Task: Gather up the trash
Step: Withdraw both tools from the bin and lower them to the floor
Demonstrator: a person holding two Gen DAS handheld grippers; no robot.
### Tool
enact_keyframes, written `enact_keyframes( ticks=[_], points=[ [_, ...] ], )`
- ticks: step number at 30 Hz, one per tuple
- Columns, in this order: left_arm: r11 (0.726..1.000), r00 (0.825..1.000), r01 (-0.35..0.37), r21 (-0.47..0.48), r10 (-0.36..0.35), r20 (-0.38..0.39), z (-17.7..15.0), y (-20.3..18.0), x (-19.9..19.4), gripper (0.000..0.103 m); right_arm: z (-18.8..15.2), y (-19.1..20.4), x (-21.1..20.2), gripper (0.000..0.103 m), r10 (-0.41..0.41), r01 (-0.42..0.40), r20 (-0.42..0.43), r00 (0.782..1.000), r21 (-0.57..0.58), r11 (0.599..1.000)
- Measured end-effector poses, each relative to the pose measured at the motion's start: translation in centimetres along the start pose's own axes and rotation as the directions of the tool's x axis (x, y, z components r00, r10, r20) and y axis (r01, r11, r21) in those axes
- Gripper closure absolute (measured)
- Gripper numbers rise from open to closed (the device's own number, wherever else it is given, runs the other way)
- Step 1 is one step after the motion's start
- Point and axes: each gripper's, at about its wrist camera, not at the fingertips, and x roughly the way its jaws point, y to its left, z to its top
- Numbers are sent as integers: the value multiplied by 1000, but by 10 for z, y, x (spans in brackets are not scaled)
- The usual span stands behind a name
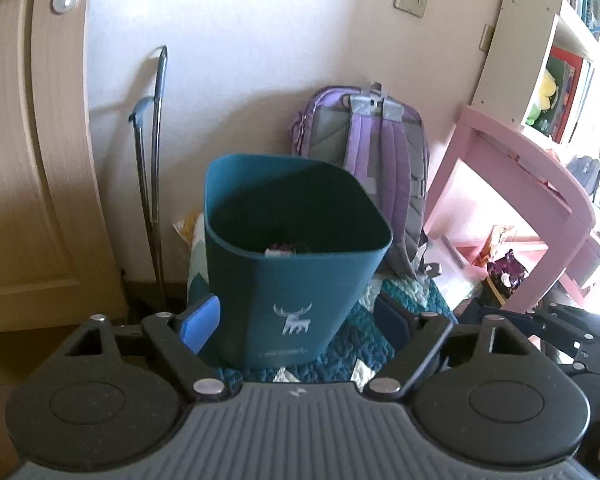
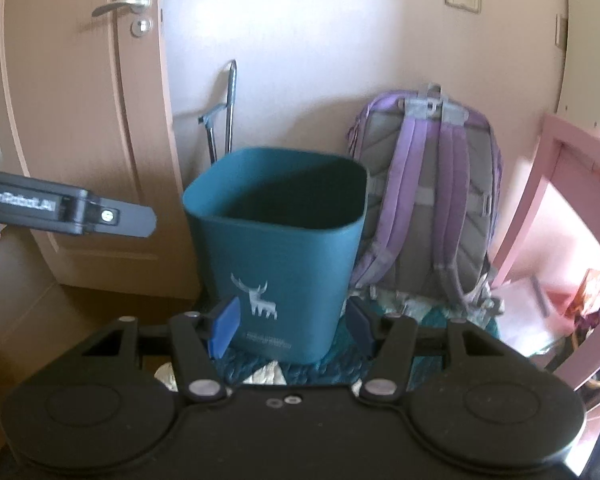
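Right now I have the teal, square-mouthed plastic waste bin with a pale deer print dead ahead, standing on a quilted teal-and-white patchwork cloth against the wall, just beside a purple and grey backpack. A little rubbish lies at its bottom, seen from the left wrist view. My left tool is spread wide with nothing between its blue pads, and my right tool stands apart too, empty.

Loose trash, a crumpled purple wrapper among it, lies under the pink wooden desk, well apart from the bin. I judge that wrapper light, soft and crinkly; it should crush under the pads, so I would pinch it across a bunched fold, not a flat edge. The bin looks stiff, smooth and light, best taken by its rim.
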Motion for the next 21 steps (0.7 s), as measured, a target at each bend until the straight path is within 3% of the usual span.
enact_keyframes(
  ticks=[2, 8, 12, 16, 19, 21],
  points=[
    [1000, 1000, -3, -6, 3, 8, -13, 4, 2, 1, -11, -2, 6, 45, 13, -12, -18, 1000, 14, 1000],
    [1000, 1000, -18, 7, 18, 2, -55, 17, 21, 1, -48, -6, 33, 45, 54, -51, -71, 996, 43, 998],
    [1000, 998, -8, -9, 7, -59, -93, 29, 53, 1, -81, -9, 64, 45, 64, -60, -138, 988, 35, 998],
    [999, 990, -31, 4, 32, -138, -142, 34, 90, 1, -115, -14, 102, 45, 69, -61, -230, 971, 40, 997],
    [1000, 978, -23, 8, 24, -205, -178, 35, 119, 1, -142, -19, 133, 45, 71, -48, -311, 948, 81, 996],
    [998, 969, -52, 30, 58, -241, -200, 36, 135, 1, -162, -25, 155, 45, 75, -34, -361, 929, 119, 992]
  ],
)
